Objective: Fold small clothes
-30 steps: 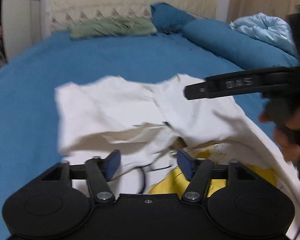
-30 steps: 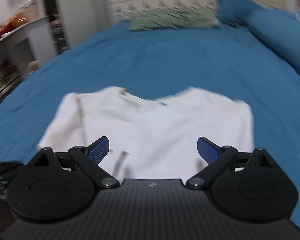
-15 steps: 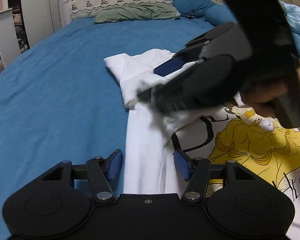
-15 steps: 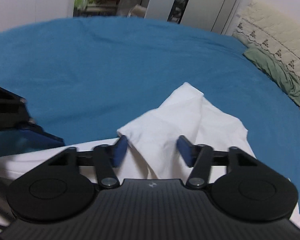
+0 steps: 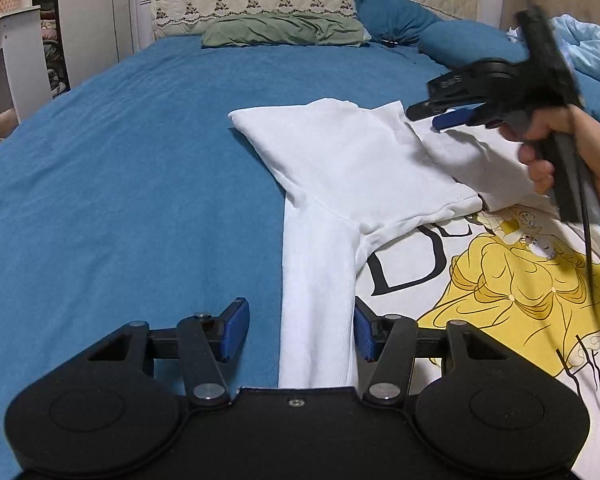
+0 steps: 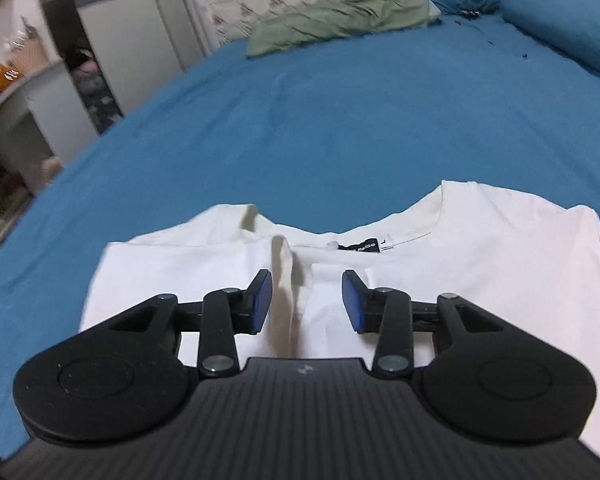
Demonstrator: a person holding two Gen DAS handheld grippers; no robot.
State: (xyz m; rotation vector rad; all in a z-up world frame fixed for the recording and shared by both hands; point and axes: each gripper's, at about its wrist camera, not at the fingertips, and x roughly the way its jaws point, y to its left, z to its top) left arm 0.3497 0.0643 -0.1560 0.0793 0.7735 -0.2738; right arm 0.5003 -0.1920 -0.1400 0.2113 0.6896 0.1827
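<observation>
A white T-shirt (image 5: 340,160) with a yellow princess print lies on the blue bedsheet (image 5: 120,180), its left side and sleeve folded inward over the print. My left gripper (image 5: 300,328) is low at the folded left edge. That band of cloth runs between its jaws, with a gap at the left pad. My right gripper (image 5: 432,118), in a person's hand, hovers over the collar end. In the right wrist view, the right gripper (image 6: 306,300) has its jaws opening over a raised crease of the shirt (image 6: 500,264), pads clear of it. The neck label shows just beyond.
A green pillow (image 5: 280,32) and blue pillows (image 5: 396,16) lie by the quilted headboard. A pale blue quilt (image 5: 588,48) is bunched at the right. A white desk (image 5: 4,60) and wardrobe stand off the bed's left side. Bare sheet stretches left of the shirt.
The shirt's left side has been laid over the print. My right gripper has let go of the fold and swung back toward the collar. My left gripper has sunk to the folded edge.
</observation>
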